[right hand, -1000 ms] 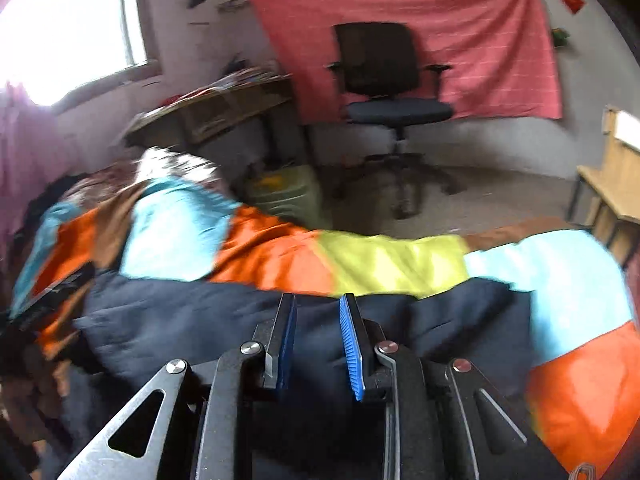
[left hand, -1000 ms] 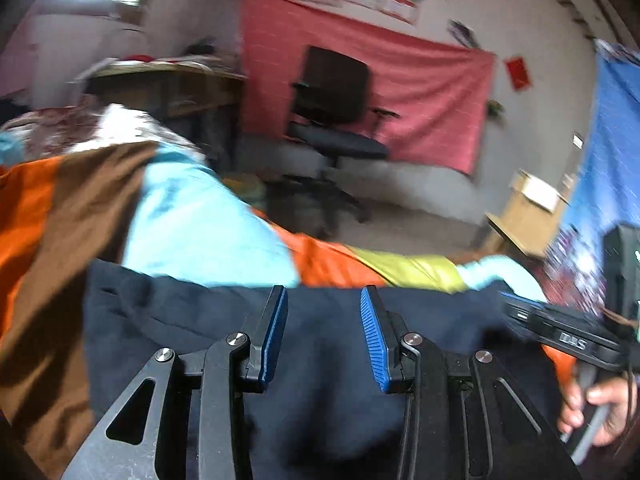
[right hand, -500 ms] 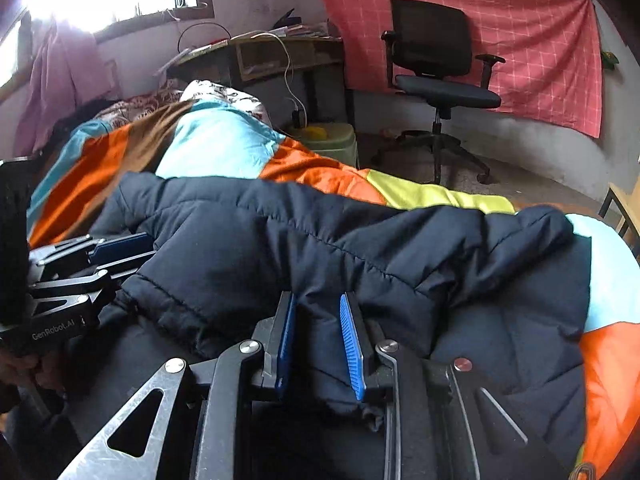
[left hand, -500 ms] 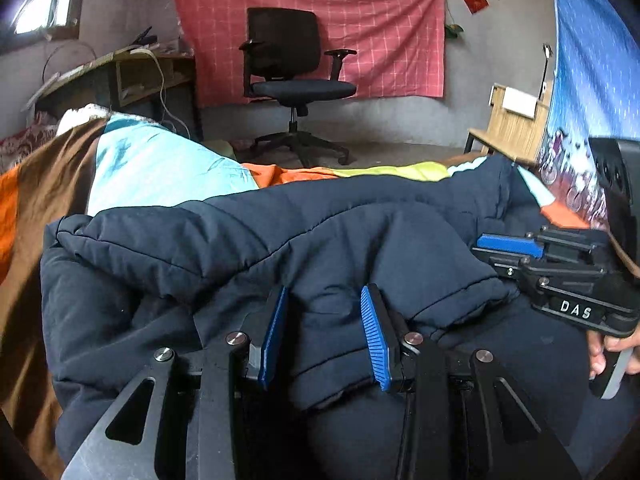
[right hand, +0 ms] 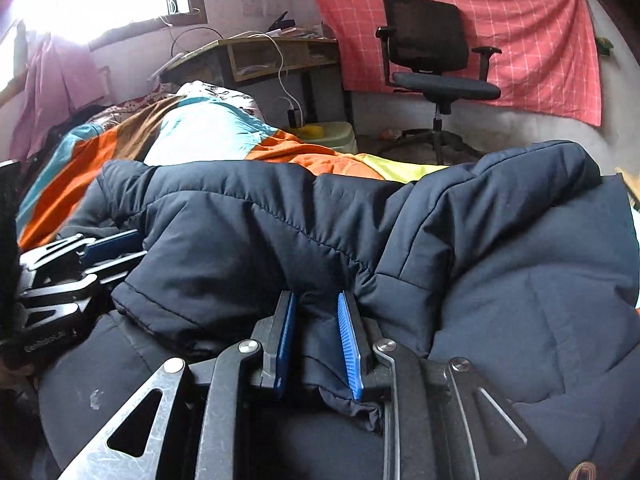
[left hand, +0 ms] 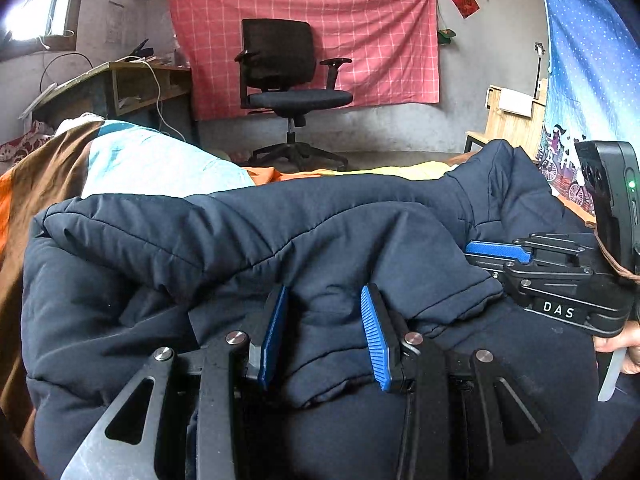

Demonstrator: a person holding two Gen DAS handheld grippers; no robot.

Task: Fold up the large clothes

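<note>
Where the left wrist camera looks, the left gripper (left hand: 324, 334) pinches a hem fold of the navy quilted puffer jacket (left hand: 248, 240), doubled over on the striped multicoloured bedspread (left hand: 120, 160). From the right wrist camera, the right gripper (right hand: 318, 344) clamps the same hem; one fold looks made, with flattening and further folds left.

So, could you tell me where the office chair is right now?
The office chair stands against the far wall before the red cloth, right of the wooden desk, beyond the navy jacket.
</note>
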